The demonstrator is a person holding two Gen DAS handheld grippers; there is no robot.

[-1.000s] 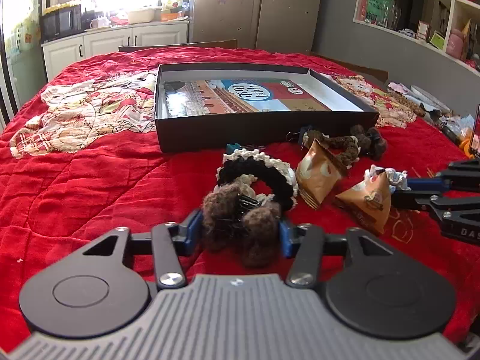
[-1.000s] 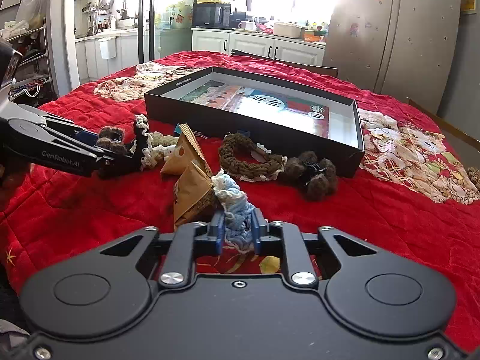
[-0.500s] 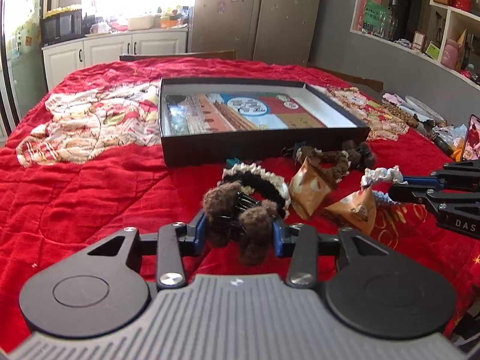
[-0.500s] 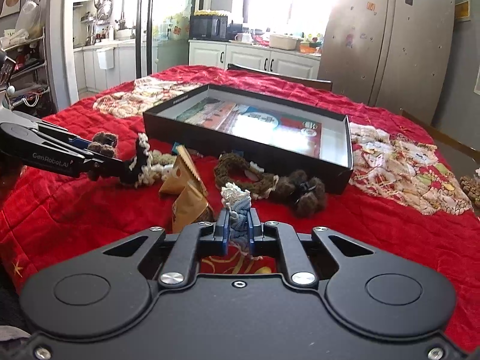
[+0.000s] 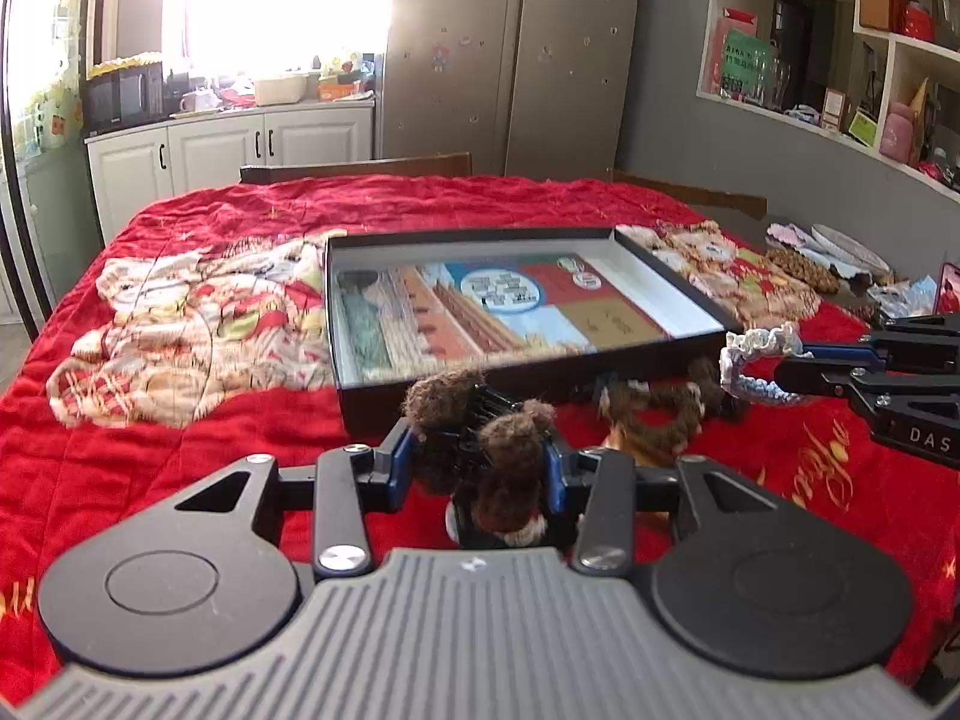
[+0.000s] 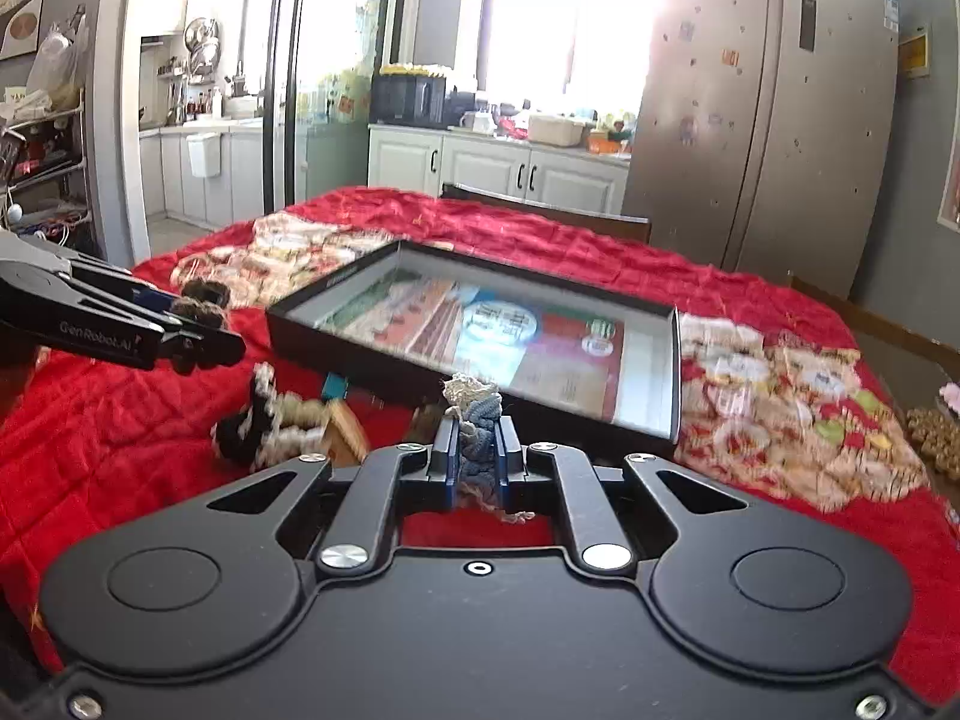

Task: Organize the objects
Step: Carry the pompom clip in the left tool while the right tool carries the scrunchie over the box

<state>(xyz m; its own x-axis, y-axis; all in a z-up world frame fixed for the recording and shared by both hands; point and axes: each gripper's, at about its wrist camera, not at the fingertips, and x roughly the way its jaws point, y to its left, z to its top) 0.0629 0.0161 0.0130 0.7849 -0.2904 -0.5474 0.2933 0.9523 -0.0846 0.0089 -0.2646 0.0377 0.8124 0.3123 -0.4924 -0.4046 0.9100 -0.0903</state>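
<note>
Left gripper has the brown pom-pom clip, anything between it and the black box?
Nothing visible. The brown pom-pom clip is clamped in the left gripper, lifted above the red blanket. The black box lies straight ahead, open and empty, its near wall below the clip.

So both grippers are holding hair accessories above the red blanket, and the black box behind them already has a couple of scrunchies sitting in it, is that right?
Not quite. The black box holds no scrunchies: both wrist views show only its printed floor. The rest stands: the left gripper grips the brown fuzzy hair clip and the right gripper grips the blue and white scrunchie, both above the red blanket.
</note>
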